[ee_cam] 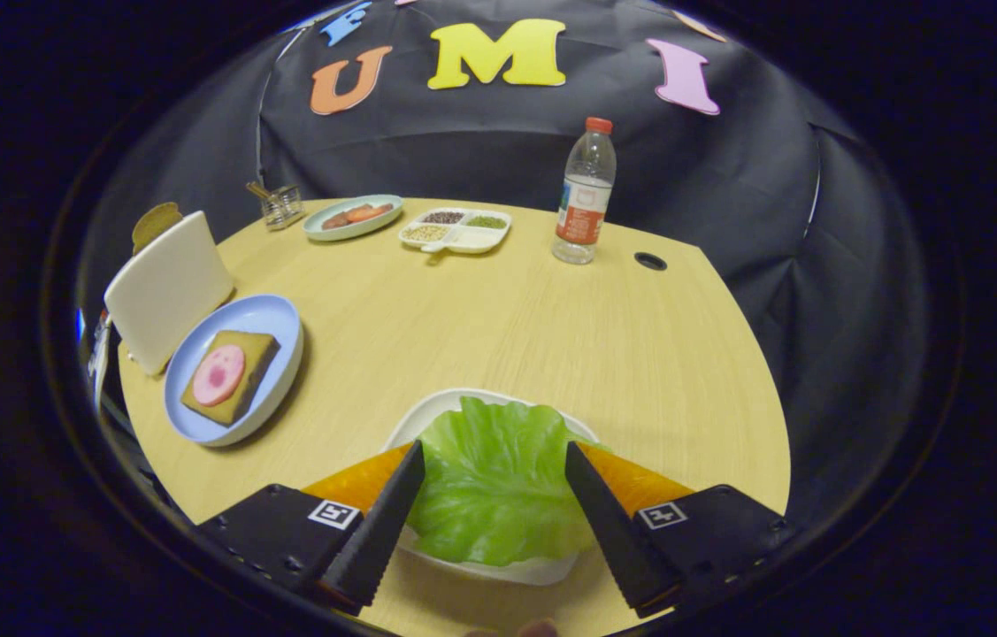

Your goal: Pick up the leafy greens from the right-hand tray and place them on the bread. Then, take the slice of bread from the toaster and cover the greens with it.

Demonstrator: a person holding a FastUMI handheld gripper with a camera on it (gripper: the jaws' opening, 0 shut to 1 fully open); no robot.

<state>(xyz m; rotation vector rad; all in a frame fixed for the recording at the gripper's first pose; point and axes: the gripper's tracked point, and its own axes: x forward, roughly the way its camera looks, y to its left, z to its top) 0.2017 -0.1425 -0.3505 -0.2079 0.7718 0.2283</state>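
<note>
Nearest the camera, the hand-held gripper (pixel 494 473) stands wide, its fingers either side of the leafy greens (pixel 498 487), which lie in the white tray (pixel 427 411) on the tabletop (pixel 551 327); whether either finger touches the leaf is unclear. Nothing looks done yet: the bread (pixel 233 376) on the blue plate (pixel 272 314) carries only a pink slice (pixel 218 374), no greens. Lifting, placing and covering all remain. Beside the plate, the toaster (pixel 166 287) hides most of its slice (pixel 155 223), and the tray's near rim is hidden by the leaf.
</note>
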